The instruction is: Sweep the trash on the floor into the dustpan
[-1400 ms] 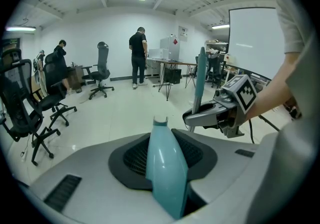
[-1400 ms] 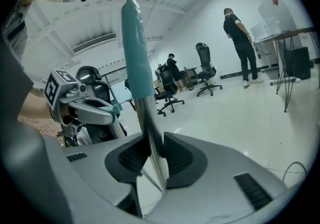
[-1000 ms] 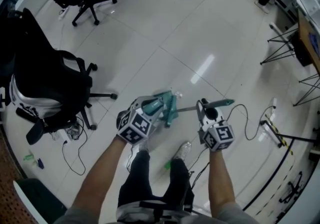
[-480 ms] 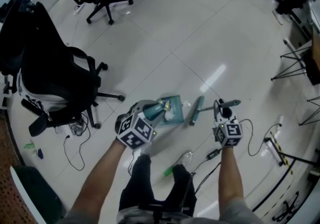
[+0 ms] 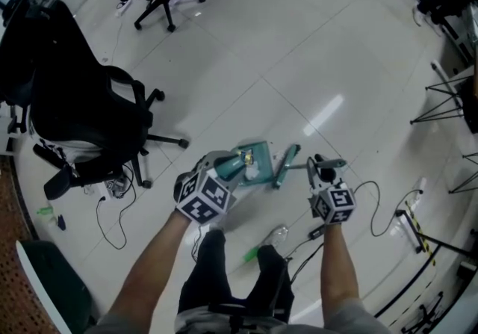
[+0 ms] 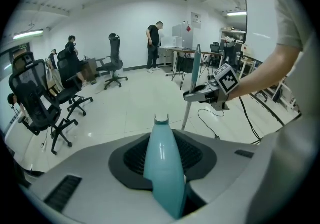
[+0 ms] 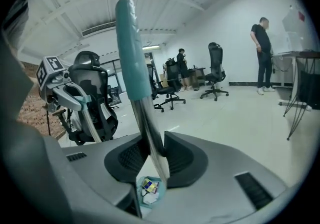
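1. My left gripper (image 6: 163, 154) is pinching the teal handle (image 6: 161, 183) of the dustpan (image 5: 263, 153). Its own view shows the dark pads tight on both sides of the handle, but not the pan body.
2. The head view fills that in. The dustpan lies on the floor (image 5: 246, 63) between my two grippers, with pale trash (image 5: 252, 170) inside it.
3. My right gripper (image 7: 150, 154) has the broom (image 5: 296, 167) between its jaws. The pads touch the metal shaft (image 7: 146, 128), and the jaws are opening slightly.
4. Only the right gripper view looks down past the shaft into the pan, where I see white scraps and a colourful wrapper (image 7: 145, 186).
5. Only the head view shows the broom head (image 5: 284, 164), which lies just beside the pan's open edge. I cannot tell whether they touch.
6. The left gripper view catches the right gripper from the side, marker cube up, with the shaft running down to the floor.
7. Both gripper views show a person (image 6: 155, 45) standing at desks far off. The head view instead shows a black chair (image 5: 82, 116) to my left, with a cable (image 5: 373, 209) and a bottle (image 5: 275, 236) near my feet.
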{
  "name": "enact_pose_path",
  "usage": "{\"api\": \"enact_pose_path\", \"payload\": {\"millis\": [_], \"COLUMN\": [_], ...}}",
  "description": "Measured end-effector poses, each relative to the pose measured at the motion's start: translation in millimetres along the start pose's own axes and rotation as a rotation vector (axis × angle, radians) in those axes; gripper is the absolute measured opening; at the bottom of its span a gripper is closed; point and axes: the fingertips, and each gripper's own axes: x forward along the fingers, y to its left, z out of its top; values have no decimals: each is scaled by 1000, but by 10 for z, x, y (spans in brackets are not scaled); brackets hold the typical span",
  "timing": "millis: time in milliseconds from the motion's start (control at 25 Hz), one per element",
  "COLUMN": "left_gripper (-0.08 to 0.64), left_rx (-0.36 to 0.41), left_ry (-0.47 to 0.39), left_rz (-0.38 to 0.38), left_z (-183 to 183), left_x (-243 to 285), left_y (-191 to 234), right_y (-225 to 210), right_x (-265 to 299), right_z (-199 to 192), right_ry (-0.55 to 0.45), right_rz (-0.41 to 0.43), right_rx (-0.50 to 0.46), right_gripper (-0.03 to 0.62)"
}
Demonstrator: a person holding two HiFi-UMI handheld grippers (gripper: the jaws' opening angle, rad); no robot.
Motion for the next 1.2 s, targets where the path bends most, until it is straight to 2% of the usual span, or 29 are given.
{"api": "enact_pose_path", "payload": {"millis": [160, 360, 520, 680, 800, 1040, 1200], "left_gripper": [120, 120, 120, 121, 118, 117, 118], "left_rx": [2, -8, -21, -2, -15, -36, -100], "left_ry": [-4, -11, -8, -22, -40, -102, -145], "left_rz": [0, -7, -11, 15, 24, 10, 4], "left_z": [30, -45, -85, -167, -203, -65, 39], "left_x": [50, 34, -3, -41, -62, -56, 121], "left_y": [49, 86, 63, 106, 127, -35, -133], "right_y": [103, 453, 753, 926, 1005, 910, 817], "right_x": [52, 101, 60, -58, -185, -627, -894], "right_z": [-91, -89, -18, 193, 407, 743, 830], "right_ry": [8, 5, 12, -25, -76, -163, -167], "right_rz": [64, 166, 214, 166, 122, 15, -62], "right_rx": [93, 148, 113, 42, -1, -71, -117], "right_gripper": [98, 98, 97, 89, 86, 84, 85]}}
